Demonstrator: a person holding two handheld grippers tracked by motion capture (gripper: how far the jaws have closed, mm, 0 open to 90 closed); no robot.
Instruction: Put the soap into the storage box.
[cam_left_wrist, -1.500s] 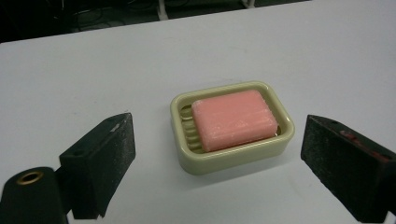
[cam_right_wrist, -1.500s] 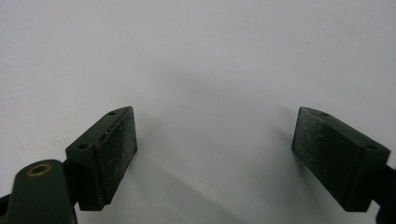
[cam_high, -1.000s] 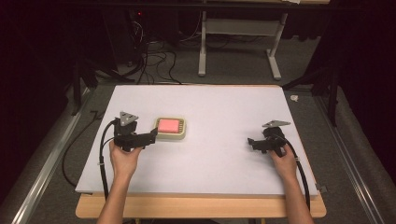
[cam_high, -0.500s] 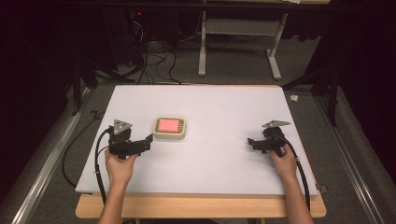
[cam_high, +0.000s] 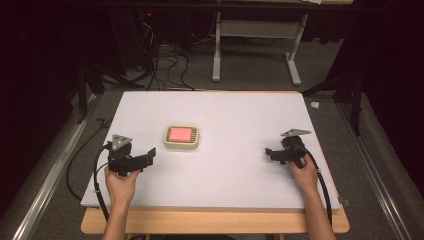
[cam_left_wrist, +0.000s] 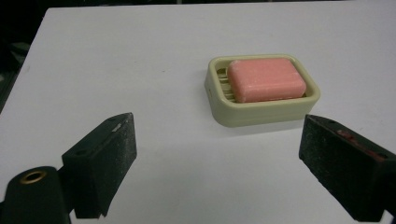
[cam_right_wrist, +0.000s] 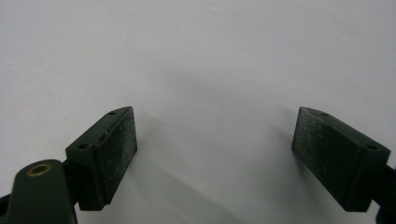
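Observation:
A pink soap bar (cam_high: 180, 134) (cam_left_wrist: 266, 79) lies in a cream soap dish (cam_high: 182, 145) (cam_left_wrist: 261, 116) left of the table's middle. My left gripper (cam_high: 148, 152) (cam_left_wrist: 217, 158) is held by a hand near the table's left edge, open, its jaws wide apart, pointing toward the dish and a short way from it. At the right, another hand holds my right gripper (cam_high: 270, 152) (cam_right_wrist: 215, 149), also open, over bare white tabletop with nothing between its jaws.
The white table top (cam_high: 240, 125) spans the view, with a wooden front edge (cam_high: 215, 222). Cables trail from both grippers. Behind the table stand a white frame (cam_high: 255, 45) and floor cables (cam_high: 160, 65). A metal rail (cam_high: 45, 175) runs along the left.
My left gripper has drawn back from the soap dish toward the left and the front edge. The right gripper has stayed put.

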